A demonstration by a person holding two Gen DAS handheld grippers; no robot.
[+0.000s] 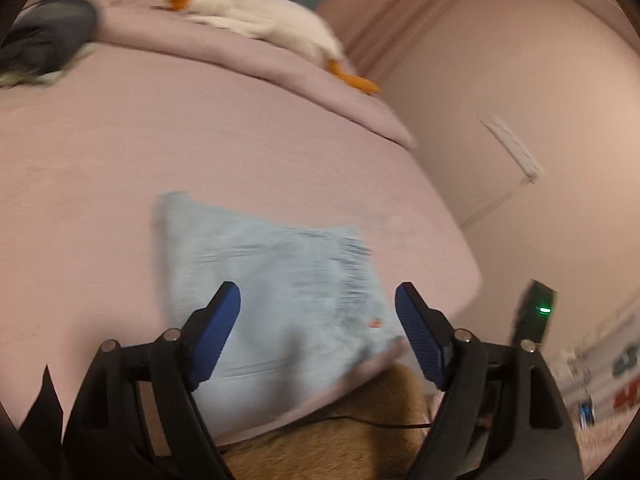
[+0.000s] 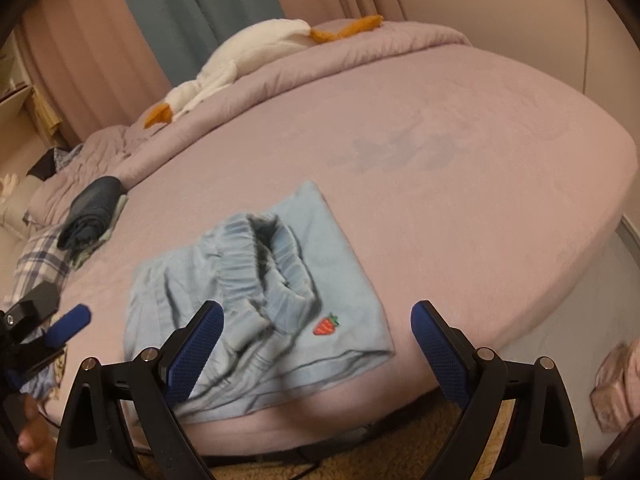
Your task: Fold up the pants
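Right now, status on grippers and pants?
Left hand-held gripper open, empty. Right hand-held gripper open, empty. Light blue pants lie folded at the bed edge, waistband bunched. Nothing in the way.

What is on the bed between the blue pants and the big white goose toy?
Nothing. In the right wrist view, only bare pink sheet stretches from the blue pants up to the folded quilt where the goose toy lies.

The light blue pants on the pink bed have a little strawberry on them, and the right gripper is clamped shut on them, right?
Not quite. The right gripper is open and holds nothing, as the right wrist view shows. The light blue pants do lie on the pink bed and carry a strawberry.
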